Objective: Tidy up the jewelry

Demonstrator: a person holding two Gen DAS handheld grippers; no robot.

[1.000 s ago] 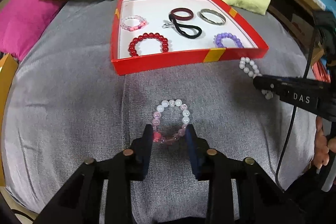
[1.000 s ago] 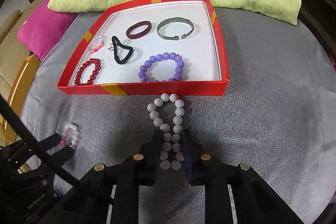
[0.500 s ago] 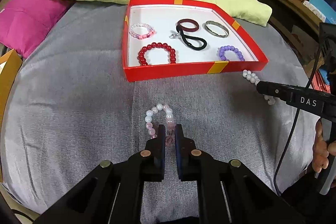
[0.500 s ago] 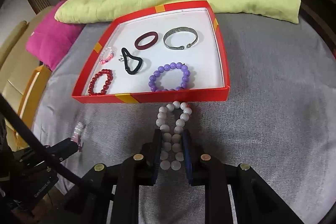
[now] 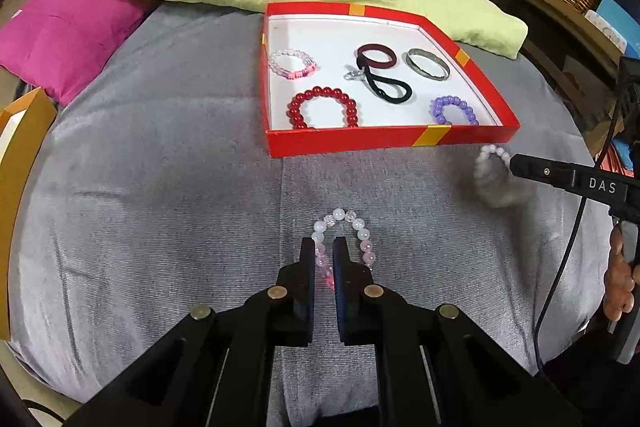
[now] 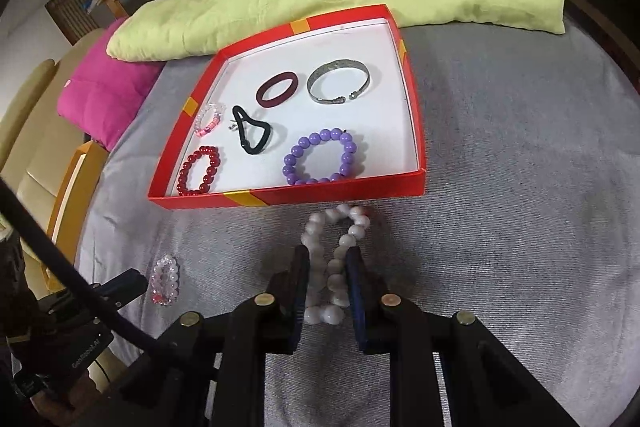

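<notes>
Your left gripper (image 5: 324, 259) is clamped on the pink-white bead bracelet (image 5: 345, 239), on the grey cloth (image 5: 160, 187) short of the red tray (image 5: 384, 141). Your right gripper (image 6: 328, 269) has just been closing and pinches the white bead bracelet (image 6: 334, 251) beside the tray's front wall.

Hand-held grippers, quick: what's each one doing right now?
Left hand-held gripper: shut on the pink-and-clear bead bracelet.
Right hand-held gripper: jaws just been closing, pinching the white bead bracelet.

White letters "DAS" stand on the black arm of the right gripper (image 5: 516, 163), right of the left gripper (image 5: 323, 251).
</notes>
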